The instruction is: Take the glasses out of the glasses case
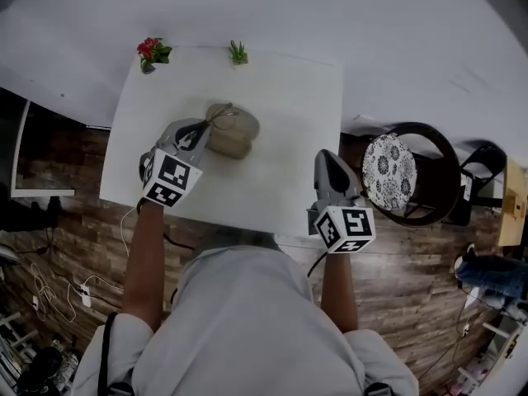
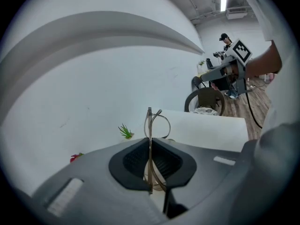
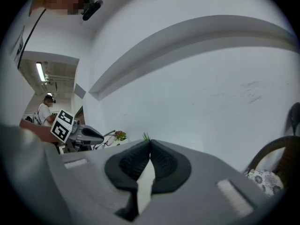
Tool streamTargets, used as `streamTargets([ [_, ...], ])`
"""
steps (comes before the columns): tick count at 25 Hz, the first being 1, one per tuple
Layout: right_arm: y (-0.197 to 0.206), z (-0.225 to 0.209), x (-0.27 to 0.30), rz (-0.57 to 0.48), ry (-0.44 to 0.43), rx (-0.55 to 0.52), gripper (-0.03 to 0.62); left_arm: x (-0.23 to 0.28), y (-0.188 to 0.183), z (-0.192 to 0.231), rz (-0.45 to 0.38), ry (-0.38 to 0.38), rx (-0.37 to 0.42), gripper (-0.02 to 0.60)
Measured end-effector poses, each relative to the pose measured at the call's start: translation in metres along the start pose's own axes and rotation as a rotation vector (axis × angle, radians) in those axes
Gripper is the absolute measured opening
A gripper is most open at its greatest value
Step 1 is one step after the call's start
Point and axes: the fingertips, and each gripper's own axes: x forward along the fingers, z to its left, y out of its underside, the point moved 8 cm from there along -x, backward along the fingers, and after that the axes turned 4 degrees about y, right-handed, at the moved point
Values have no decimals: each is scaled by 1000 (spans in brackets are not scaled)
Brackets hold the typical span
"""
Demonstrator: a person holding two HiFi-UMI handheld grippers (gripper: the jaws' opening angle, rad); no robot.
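Now we've got the left gripper (image 1: 203,132) w/ arm stretched fwd, jaws pinched on the glasses (image 2: 149,121). They're a thin wire frame, seen edge-on, held just over the beige glasses case (image 1: 235,134), which lies mid-table (image 1: 289,97) toward the far edge. We can't make out the case's inside. Right gripper (image 1: 327,158) is by the right edge, jaws together, nothing btwn them.
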Motion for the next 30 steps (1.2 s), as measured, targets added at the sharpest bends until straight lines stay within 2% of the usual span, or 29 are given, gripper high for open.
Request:
streamTargets([
  [8,-16,6,-12,-35,-60,-28,3,-54,-21,-7,-115,-171,-88,23],
  [14,-26,6,-19,-60,-95,-41,3,-88,-28,-15,-183,-291,-137,23],
  [18,-27,8,-24,-57,-124,-59,3,-112,-24,-22,-232,-377,-199,23],
  [22,-30,2,-29,-65,-132,-71,3,-128,-20,-31,-274,-439,-258,23],
  [30,-33,-8,-34,-88,-150,-86,3,-151,-21,-46,-362,-547,-291,23],
])
